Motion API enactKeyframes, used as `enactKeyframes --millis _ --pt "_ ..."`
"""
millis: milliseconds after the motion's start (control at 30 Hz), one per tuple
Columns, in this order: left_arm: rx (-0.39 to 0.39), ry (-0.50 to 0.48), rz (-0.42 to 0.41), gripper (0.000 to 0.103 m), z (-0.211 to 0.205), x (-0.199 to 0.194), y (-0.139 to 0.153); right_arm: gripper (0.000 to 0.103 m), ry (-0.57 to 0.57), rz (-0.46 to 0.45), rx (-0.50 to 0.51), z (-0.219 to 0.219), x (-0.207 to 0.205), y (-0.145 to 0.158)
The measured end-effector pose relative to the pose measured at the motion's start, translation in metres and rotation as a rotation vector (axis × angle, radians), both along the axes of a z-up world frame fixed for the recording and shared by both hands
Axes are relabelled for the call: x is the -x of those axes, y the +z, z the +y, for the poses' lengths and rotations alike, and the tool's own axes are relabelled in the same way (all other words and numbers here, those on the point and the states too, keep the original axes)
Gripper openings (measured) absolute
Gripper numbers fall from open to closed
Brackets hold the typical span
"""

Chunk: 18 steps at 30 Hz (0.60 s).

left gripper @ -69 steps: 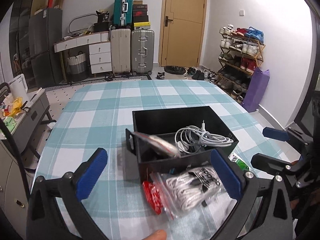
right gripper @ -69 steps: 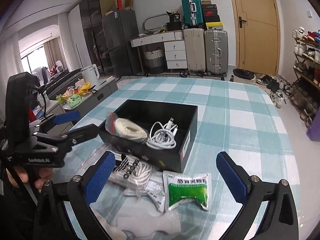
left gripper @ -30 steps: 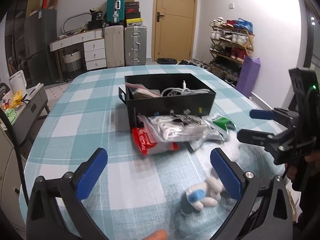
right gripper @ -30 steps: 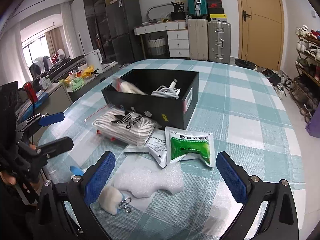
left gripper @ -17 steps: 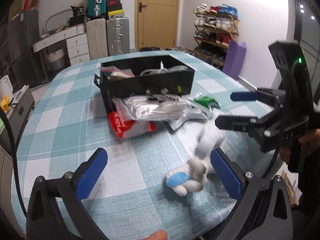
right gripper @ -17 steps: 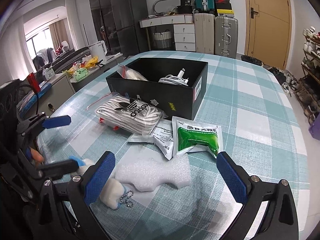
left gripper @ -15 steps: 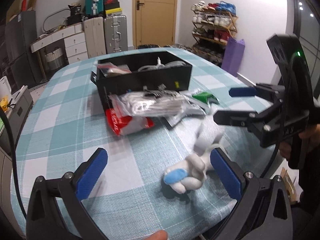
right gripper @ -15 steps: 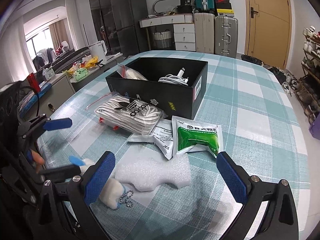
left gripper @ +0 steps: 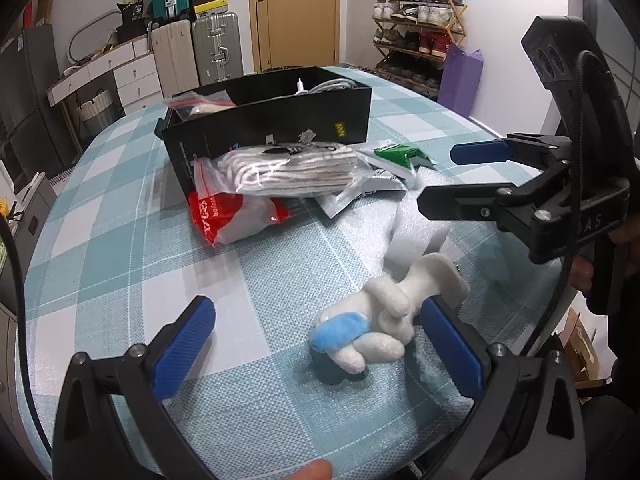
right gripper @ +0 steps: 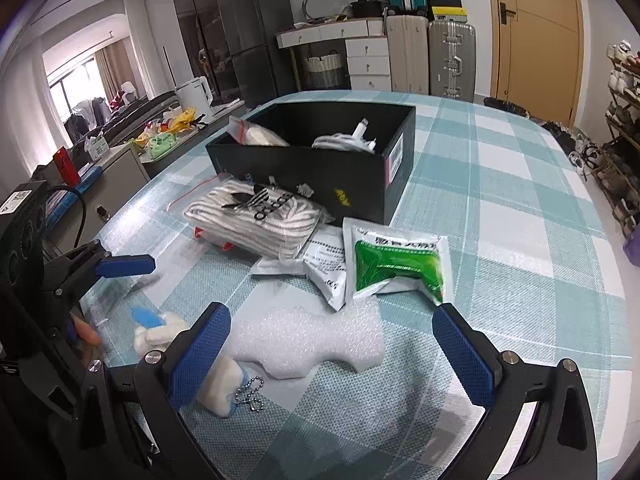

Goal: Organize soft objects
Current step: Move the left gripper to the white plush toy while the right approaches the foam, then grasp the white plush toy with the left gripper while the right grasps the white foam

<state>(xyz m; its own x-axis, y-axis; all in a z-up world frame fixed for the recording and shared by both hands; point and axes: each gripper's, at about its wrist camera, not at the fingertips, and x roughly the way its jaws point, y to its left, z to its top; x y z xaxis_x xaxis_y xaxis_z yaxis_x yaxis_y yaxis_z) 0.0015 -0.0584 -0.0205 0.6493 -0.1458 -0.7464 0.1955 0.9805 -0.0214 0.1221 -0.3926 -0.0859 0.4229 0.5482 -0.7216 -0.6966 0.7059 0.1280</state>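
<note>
So, the step in hand looks like the pickup of the plush toy point(left gripper: 372, 320), the small white one with a blue patch that lies near the front edge of the counter point(left gripper: 120, 200). The left hand-held gripper point(left gripper: 320, 344) is spread wide apart and lowered around it, with the toy sitting close to the right-side finger and a lot of bare cloth left toward the other one. Nothing is clamped yet.

The right hand-held gripper point(right gripper: 332, 348) is also wide apart and empty, held over the white foam sheet point(right gripper: 312, 340) (which is touching the toy's far end, so it could get dragged along). A little ball chain point(right gripper: 250, 394) is seen on the toy in the right wrist view.

Further back, a bag of white cord point(right gripper: 256, 216) is stacked on a red-and-white packet point(left gripper: 236, 216), right against the front wall of the black box point(right gripper: 304, 176). Just beside them, a green sachet point(right gripper: 396, 264) overlaps a white sachet point(right gripper: 320, 264). A cable point(right gripper: 348, 140) and another bagged item point(right gripper: 252, 132) are already lying inside the box.

For the next move, the left one would probably need to be shifted sideways so the toy is centred, then squeezed shut gently on the body (not the chain), lifted, and carried over the box rim. Most of the sorting appears still undone.
</note>
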Motion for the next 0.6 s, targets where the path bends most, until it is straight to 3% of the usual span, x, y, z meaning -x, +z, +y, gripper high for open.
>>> enactKeyframes --millis 367,600 --pt "0.033 -0.021 0.044 0.101 0.005 -0.003 -0.006 0.103 0.055 0.034 0.047 0.016 0.007 -0.014" --pt "0.028 -0.064 0.044 0.086 -0.001 -0.001 -0.008 0.103 0.048 0.062 0.068 0.020 0.004 -0.021"
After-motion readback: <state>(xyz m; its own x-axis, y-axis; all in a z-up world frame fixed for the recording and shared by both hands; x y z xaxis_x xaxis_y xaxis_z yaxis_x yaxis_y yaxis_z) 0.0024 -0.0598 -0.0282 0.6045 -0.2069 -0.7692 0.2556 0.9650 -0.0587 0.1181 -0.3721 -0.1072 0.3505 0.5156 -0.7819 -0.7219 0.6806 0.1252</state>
